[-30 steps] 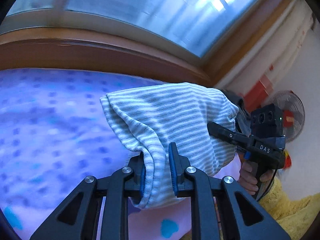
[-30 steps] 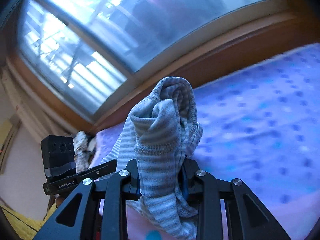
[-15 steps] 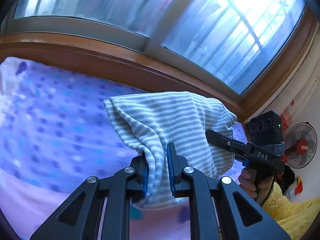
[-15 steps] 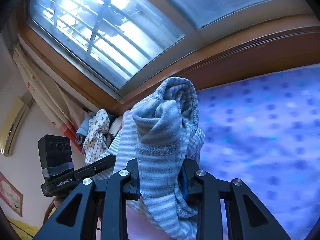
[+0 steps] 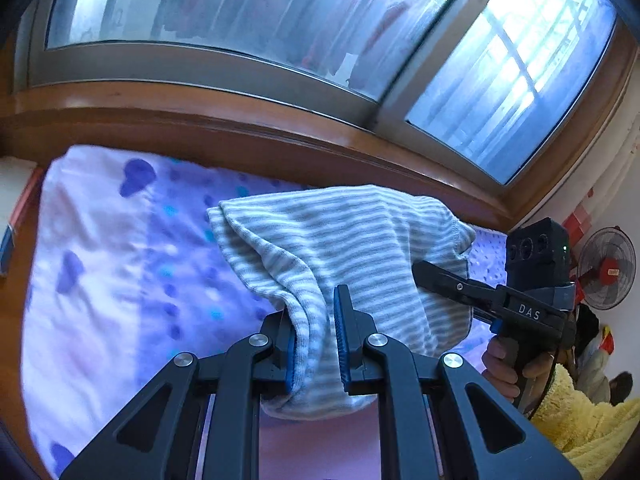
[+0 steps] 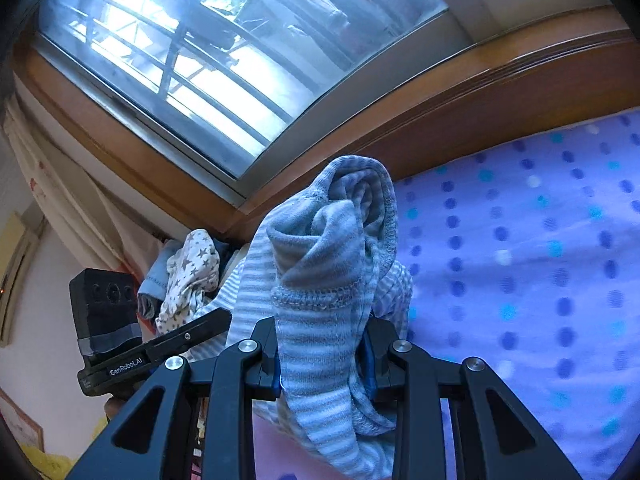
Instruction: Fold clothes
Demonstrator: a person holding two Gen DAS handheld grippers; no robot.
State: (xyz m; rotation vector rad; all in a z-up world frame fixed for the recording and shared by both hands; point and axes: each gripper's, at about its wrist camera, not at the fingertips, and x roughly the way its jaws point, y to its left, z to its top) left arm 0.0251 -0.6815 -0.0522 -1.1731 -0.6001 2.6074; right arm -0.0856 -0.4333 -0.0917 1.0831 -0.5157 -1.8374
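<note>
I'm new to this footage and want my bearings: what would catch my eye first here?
The striped grey-and-white garment fills the middle of both views, held up above the purple dotted bedsheet, with the left gripper and right gripper each clamped on bunched folds of it. Behind the bed runs a big window in a wooden frame. A heap of other clothes waits in the corner under the window.

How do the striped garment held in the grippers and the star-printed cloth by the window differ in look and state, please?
The striped garment has pale blue-grey stripes; the star-printed cloth is whitish with small dark stars. The striped garment is lifted off the bed, clamped in both the left gripper and the right gripper; the star-printed cloth lies crumpled in a pile at the wall, untouched. Both are soft, unfolded fabric.
</note>
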